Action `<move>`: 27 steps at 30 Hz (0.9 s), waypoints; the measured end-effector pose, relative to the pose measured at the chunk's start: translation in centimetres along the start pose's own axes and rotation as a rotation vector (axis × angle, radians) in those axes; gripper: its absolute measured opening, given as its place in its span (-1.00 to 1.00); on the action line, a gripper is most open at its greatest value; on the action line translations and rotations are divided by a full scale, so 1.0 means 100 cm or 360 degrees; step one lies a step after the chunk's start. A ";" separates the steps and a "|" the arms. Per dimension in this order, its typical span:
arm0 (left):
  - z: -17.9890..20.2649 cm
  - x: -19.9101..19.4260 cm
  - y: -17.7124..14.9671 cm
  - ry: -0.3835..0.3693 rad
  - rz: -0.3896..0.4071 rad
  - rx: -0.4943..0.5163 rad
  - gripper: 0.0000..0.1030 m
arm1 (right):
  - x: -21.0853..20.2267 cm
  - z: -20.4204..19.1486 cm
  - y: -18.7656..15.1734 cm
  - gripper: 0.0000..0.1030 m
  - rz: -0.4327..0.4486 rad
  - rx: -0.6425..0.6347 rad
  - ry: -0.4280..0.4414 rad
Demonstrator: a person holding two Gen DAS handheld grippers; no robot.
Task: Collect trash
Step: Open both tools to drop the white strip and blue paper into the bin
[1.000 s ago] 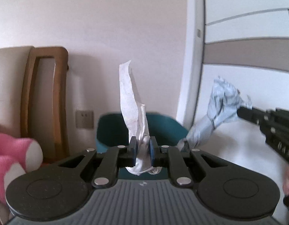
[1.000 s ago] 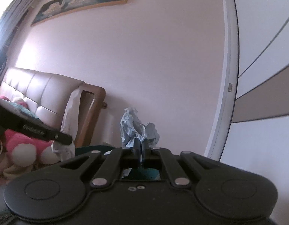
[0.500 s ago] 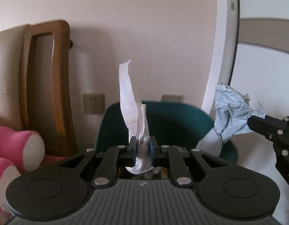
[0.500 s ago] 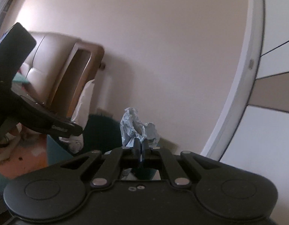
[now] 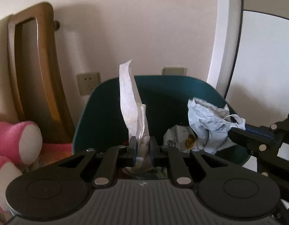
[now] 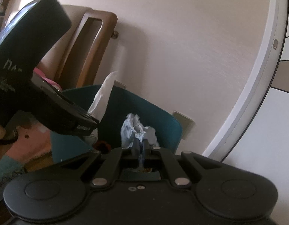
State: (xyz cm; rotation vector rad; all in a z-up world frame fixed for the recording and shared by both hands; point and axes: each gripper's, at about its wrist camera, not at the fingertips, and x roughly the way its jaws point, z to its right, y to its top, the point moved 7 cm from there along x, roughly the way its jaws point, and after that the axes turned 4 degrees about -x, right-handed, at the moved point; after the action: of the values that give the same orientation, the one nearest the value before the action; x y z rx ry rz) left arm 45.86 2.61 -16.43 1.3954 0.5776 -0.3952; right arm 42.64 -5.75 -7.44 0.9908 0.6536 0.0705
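My left gripper (image 5: 142, 147) is shut on a long white tissue (image 5: 132, 110) that stands up from the jaws, held over the near rim of a teal trash bin (image 5: 163, 90). My right gripper (image 6: 139, 146) is shut on a crumpled pale blue paper wad (image 6: 136, 131), also over the bin (image 6: 163, 123). In the left wrist view the blue wad (image 5: 208, 123) hangs over the bin's right side from the right gripper (image 5: 238, 131). The bin holds a printed wrapper (image 5: 180, 136) and other scraps. The left gripper (image 6: 88, 125) with its tissue (image 6: 103, 95) shows at the right wrist view's left.
The bin stands against a pale wall with two sockets (image 5: 88, 83). A wooden sofa arm (image 5: 41, 75) and a pink plush toy (image 5: 18, 140) are to the left. A white door frame (image 5: 225, 56) is to the right.
Both grippers have come down and forward over the bin, still shut on their paper. The bin's inside and its contents have come into view.
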 end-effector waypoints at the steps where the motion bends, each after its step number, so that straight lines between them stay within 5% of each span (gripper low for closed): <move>1: 0.000 0.001 0.000 -0.0002 -0.0007 0.0001 -0.74 | 0.001 0.000 -0.001 -0.95 -0.0012 0.0003 0.0008; 8: 0.006 0.006 -0.004 0.0028 -0.0062 0.0050 -0.73 | 0.005 0.002 0.000 -0.69 -0.0018 0.0038 0.0013; 12: 0.007 0.006 -0.006 0.0009 -0.0067 0.0034 -0.58 | 0.000 0.005 -0.002 -0.37 0.0010 0.0066 0.0003; 17: 0.011 0.002 -0.009 0.0007 -0.0031 0.0051 -0.11 | -0.011 0.011 -0.004 -0.22 0.0064 0.0100 -0.0009; 19: 0.013 -0.003 -0.008 0.0009 0.0008 0.0051 0.51 | -0.016 0.016 -0.005 -0.17 0.0083 0.0146 -0.0004; 27: 0.013 -0.016 -0.008 -0.0060 0.0053 0.0011 0.57 | -0.052 0.029 -0.020 0.04 0.0237 0.0329 0.0068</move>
State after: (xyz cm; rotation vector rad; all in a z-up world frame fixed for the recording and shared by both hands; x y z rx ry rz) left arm 44.28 1.05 -15.98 1.3997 0.5221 -0.3962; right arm 39.52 -10.84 -5.45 1.2401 0.6340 0.1581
